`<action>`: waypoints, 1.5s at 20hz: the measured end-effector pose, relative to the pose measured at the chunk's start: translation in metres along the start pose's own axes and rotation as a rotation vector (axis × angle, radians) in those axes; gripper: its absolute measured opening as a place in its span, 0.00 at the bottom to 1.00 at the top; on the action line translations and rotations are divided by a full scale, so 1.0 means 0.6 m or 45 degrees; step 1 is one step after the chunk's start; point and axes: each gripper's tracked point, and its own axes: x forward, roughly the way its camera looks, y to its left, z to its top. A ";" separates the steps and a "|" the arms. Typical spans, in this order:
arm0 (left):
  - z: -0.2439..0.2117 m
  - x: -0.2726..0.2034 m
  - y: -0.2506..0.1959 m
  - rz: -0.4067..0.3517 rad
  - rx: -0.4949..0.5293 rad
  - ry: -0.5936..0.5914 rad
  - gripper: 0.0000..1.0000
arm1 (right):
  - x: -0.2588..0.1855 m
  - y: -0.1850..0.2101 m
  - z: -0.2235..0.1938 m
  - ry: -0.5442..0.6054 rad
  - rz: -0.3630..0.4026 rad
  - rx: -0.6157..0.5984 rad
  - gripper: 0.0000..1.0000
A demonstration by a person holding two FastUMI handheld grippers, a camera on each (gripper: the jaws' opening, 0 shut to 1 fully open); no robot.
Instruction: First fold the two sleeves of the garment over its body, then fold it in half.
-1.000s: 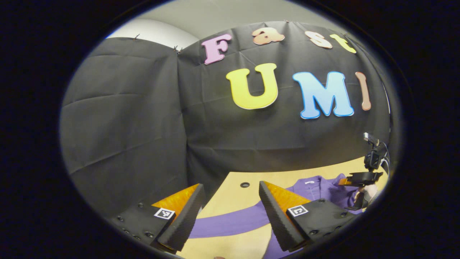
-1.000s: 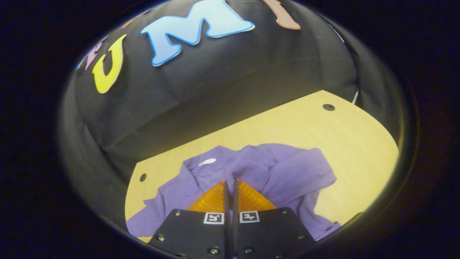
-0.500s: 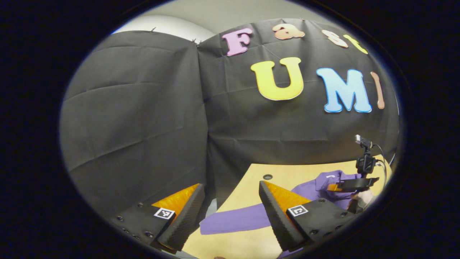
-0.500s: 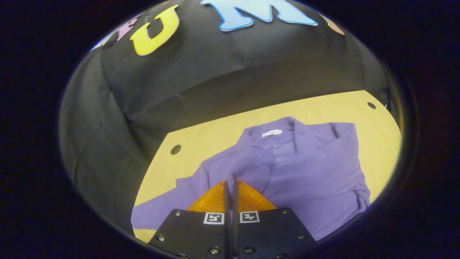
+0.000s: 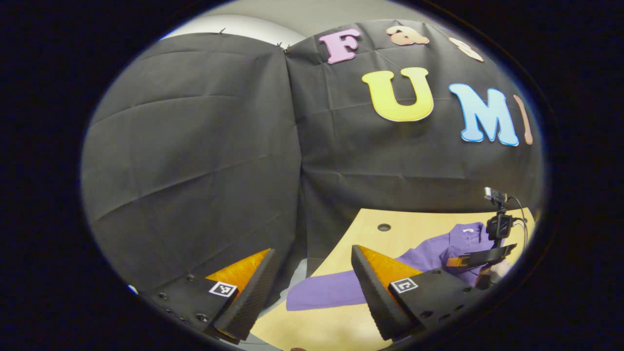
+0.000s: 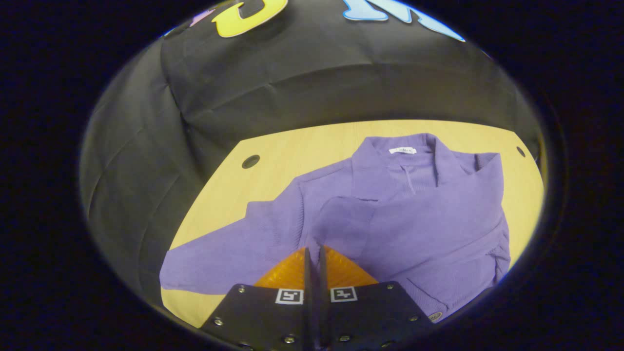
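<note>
Carried further across the garment (image 6: 429,204), its sleeve (image 6: 341,226) seems pinched in closed right tongs (image 6: 312,253); left tongs (image 5: 312,265) gape empty.

Left gripper (image 5: 312,273) jaws spread; right gripper (image 6: 314,253) jaws closed.

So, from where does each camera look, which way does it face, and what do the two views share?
Left gripper view: rides on the open left gripper, low at the table's edge, facing the booth wall; the right gripper shows farther off.
Right gripper view: rides on the right gripper, above the purple garment, looking down; its fingers pinch the sleeve cuff folded over the body.
Shared: garment, table, wall.
</note>
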 end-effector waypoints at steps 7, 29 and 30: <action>-0.103 0.088 -0.003 -0.034 -0.036 0.101 1.00 | -0.025 0.022 0.006 -0.004 0.032 -0.040 0.59; -0.462 0.276 -0.065 -0.122 -0.007 0.610 1.00 | -0.204 -0.119 0.113 -0.211 -0.121 0.063 0.51; -0.467 0.272 -0.064 -0.118 -0.022 0.623 1.00 | -0.208 -0.123 0.114 -0.216 -0.125 0.068 0.51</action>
